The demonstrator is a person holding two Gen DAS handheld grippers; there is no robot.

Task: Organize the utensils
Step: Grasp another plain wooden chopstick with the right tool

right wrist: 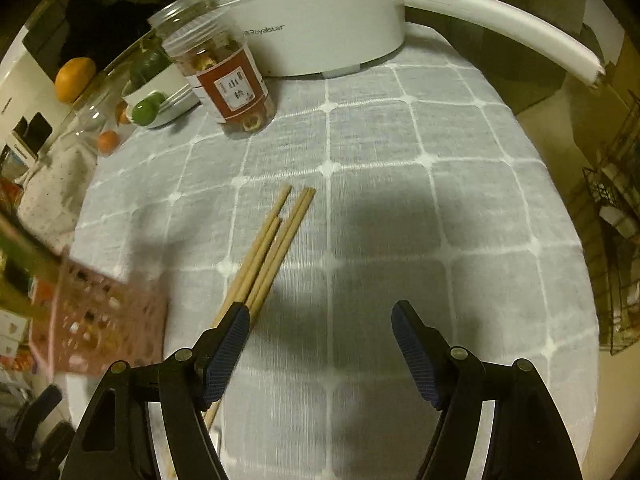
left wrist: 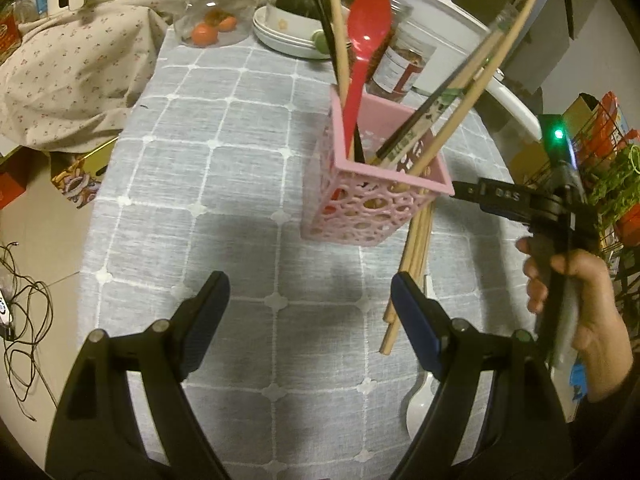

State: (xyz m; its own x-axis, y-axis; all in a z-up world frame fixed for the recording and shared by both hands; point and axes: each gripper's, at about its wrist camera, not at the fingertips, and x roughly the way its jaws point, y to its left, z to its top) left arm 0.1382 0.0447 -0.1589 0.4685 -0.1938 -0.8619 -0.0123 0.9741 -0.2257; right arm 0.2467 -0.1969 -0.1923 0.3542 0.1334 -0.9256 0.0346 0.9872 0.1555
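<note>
While the pink holder (left wrist: 372, 184) in the middle of the left wrist view already carries a red spoon (left wrist: 366, 40) and several chopsticks, a bundle of bare wooden chopsticks (right wrist: 268, 256) lies flat on the tabletop (right wrist: 460, 208), just beside the holder's base. In the right wrist view the bundle runs from centre frame down toward the lower left, passing under the left finger.

The right gripper (right wrist: 320, 344) has its jaws apart with nothing between the pads; the sticks sit off to one side of the gap. The left gripper (left wrist: 310, 320) also stands wide and empty over bare cloth.

The sticks look light, stiff and smooth, so they will likely roll or fan apart if pinched unevenly. A hold across the whole bundle near its middle should keep them together. A white spoon (left wrist: 420, 404) lies at the lower right of the left view, beside the bundle's near ends.

Open cloth fills the right of the right wrist view, giving room to shift over. A jar (right wrist: 224, 80) and a white cooker (right wrist: 312, 20) crowd the upper part, and the tabletop edge curves close along the right.
</note>
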